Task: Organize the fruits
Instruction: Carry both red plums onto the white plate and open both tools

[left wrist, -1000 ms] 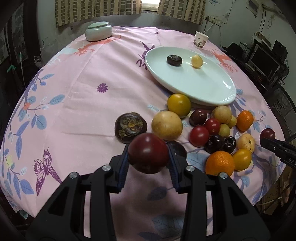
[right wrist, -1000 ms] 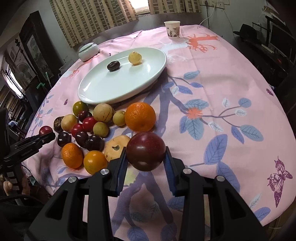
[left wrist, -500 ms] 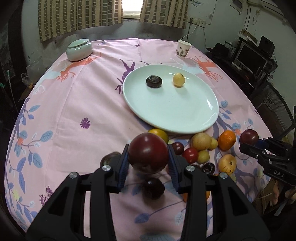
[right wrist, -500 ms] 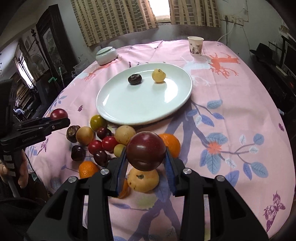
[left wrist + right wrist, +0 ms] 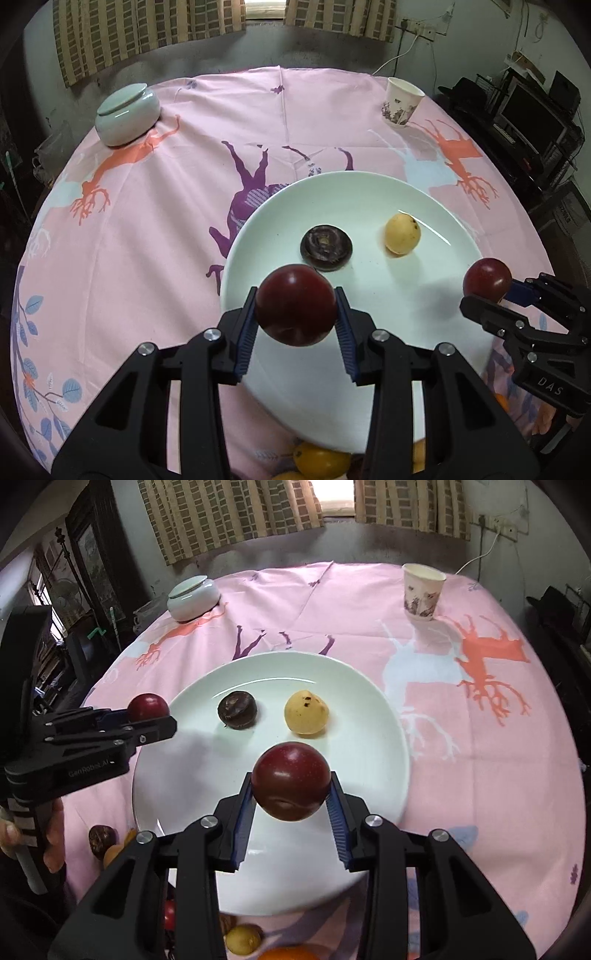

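My left gripper (image 5: 295,314) is shut on a dark red plum (image 5: 295,304), held above the near left part of the white plate (image 5: 436,214). My right gripper (image 5: 291,790) is shut on another dark red plum (image 5: 291,780) over the plate (image 5: 376,716). Each gripper shows in the other's view: the right one (image 5: 491,291) at the plate's right edge, the left one (image 5: 151,716) at its left edge. On the plate lie a dark brown round fruit (image 5: 326,248) and a small yellow fruit (image 5: 402,234). Most of the fruit pile is hidden below the grippers.
A pale lidded bowl (image 5: 127,114) stands at the far left of the pink cloth and a paper cup (image 5: 402,101) at the far right. A few fruits (image 5: 242,938) peek out under the plate's near rim. A hand (image 5: 51,834) grips the left handle. Dark furniture flanks the table.
Both grippers carried their plums from above the fruit pile forward to over the plate. The pile slid out of view at the bottom; the plate, bowl and cup came nearer.
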`<action>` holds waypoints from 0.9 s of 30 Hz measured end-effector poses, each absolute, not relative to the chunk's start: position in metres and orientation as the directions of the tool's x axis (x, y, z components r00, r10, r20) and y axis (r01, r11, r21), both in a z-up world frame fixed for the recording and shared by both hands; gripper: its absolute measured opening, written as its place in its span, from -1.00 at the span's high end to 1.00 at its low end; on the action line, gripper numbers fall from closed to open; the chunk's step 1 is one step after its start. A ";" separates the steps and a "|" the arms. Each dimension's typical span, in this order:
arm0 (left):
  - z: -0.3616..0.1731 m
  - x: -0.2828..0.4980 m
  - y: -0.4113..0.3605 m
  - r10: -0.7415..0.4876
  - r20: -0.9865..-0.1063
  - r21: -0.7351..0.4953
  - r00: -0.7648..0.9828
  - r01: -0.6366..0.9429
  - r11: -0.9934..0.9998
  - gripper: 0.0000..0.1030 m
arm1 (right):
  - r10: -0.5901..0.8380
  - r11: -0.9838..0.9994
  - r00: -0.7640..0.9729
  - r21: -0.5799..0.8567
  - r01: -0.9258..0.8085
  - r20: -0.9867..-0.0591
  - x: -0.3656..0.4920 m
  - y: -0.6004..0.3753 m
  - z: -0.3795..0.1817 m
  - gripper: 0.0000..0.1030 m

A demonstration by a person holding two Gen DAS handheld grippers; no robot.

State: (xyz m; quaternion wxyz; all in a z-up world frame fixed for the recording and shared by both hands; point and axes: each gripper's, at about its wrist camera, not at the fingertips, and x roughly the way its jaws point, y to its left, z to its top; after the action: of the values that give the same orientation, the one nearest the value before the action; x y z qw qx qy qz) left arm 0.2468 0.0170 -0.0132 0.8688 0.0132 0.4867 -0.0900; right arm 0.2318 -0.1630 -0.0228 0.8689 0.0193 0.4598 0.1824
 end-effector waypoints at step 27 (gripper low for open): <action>0.042 0.192 0.050 -0.159 -0.738 -0.098 0.656 0.129 0.987 -0.92 | 0.220 0.938 0.603 -0.004 -0.347 -0.766 0.216 -0.147 0.003 -0.37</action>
State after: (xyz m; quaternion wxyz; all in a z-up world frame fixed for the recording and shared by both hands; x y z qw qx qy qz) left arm 0.1918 0.0500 0.0421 0.9098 -0.0183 0.4070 -0.0793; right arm 0.2158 -0.1466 0.0034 0.8921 -0.0763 0.4160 0.1588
